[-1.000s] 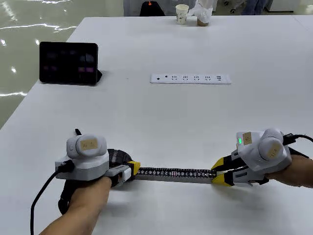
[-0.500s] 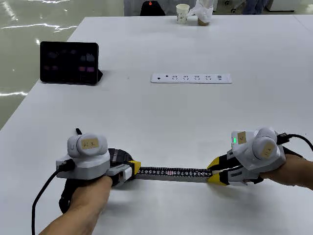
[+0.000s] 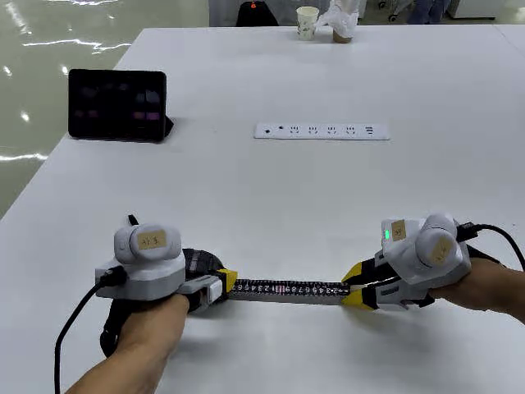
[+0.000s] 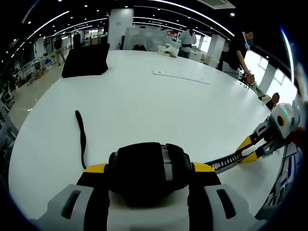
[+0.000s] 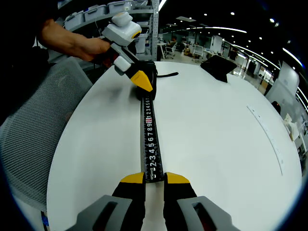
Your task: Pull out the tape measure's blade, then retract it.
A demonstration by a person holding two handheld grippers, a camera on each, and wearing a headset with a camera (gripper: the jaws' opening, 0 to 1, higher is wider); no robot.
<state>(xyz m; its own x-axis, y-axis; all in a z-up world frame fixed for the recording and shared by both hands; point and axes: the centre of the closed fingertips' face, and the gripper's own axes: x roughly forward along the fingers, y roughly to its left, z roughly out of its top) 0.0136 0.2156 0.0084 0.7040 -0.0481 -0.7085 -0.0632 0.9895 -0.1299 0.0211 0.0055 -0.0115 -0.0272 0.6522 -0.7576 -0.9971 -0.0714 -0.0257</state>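
Head view: left gripper (image 3: 215,285) low on the near left of the white table (image 3: 271,189), jaws clamped on the black tape measure case (image 3: 201,264). The blade (image 3: 287,289) runs flat along the table from the case to the right gripper (image 3: 355,286), whose yellow-tipped jaws are closed on the blade's free end. The grippers are well apart with the blade between them, numbers facing up. Farther back there is a dark tablet (image 3: 116,104) on the left, a white power strip (image 3: 321,130) mid-table and a paper cup (image 3: 307,22) at the far edge. Left gripper view: left gripper (image 4: 149,168) has a yellow tip on each side of the case (image 4: 144,161), pinching it, and the case sits squarely between the jaws. The blade (image 4: 226,162) exits to the right toward the right gripper (image 4: 245,151). A black strap (image 4: 81,137) lies loose on the table to the left of the case, with the tablet (image 4: 86,60) and power strip (image 4: 180,77) beyond. Right gripper view: right gripper (image 5: 154,179) has its jaws nearly together, and the end of the blade (image 5: 150,144) is nipped between the tips. The blade runs straight away over the table to the case (image 5: 150,72), which is held by the left gripper (image 5: 139,77) with a hand behind it. A grey mesh chair (image 5: 29,139) stands off the table edge on the left, and the tablet (image 5: 219,65) is at far right.
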